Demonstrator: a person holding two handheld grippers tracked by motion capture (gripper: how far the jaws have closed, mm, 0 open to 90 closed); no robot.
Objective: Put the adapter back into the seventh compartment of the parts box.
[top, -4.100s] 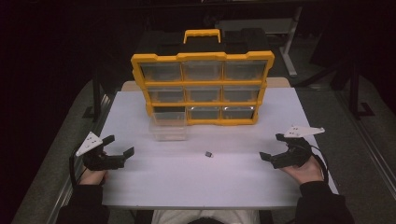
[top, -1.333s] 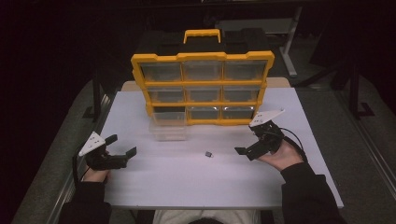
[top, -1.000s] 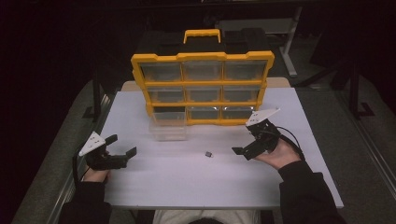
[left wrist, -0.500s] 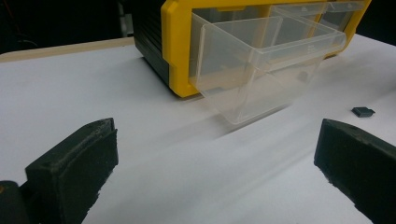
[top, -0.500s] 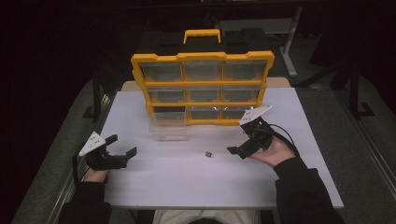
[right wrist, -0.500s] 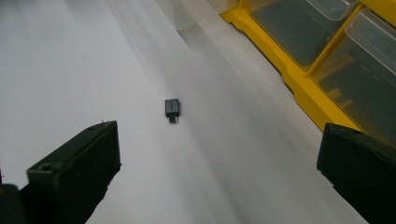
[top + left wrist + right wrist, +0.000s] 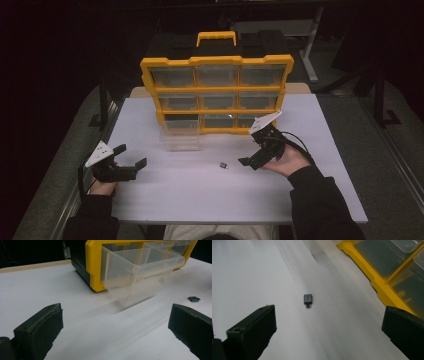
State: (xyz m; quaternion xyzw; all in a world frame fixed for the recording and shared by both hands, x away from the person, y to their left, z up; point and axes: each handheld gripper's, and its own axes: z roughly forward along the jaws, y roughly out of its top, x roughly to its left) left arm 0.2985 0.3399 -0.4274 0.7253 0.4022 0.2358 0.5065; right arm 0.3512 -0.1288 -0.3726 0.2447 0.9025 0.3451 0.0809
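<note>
A small dark part [image 7: 224,165] lies on the white table top [image 7: 200,195]. My right gripper [image 7: 251,150] hovers just right of it, open, its jaws tilted down toward it. In the right gripper view the small dark part [image 7: 307,299] lies ahead between the wide-apart jaws of the right gripper [image 7: 329,315], nothing held. My left gripper [image 7: 131,156] rests open near the table's left edge. In the left gripper view the left gripper [image 7: 116,315] faces a clear drawer [image 7: 140,272] pulled out of the yellow organizer [image 7: 93,265]; the dark part [image 7: 193,299] shows at far right.
The yellow organizer [image 7: 217,95] with several clear drawers stands upright at the back centre, a handle on top. Its bottom-left clear drawer [image 7: 179,140] sticks out onto the table. Dark floor and metal frames surround the table.
My right gripper has moved left across the table from the right edge to just beside the small dark part. The left gripper has stayed put.
</note>
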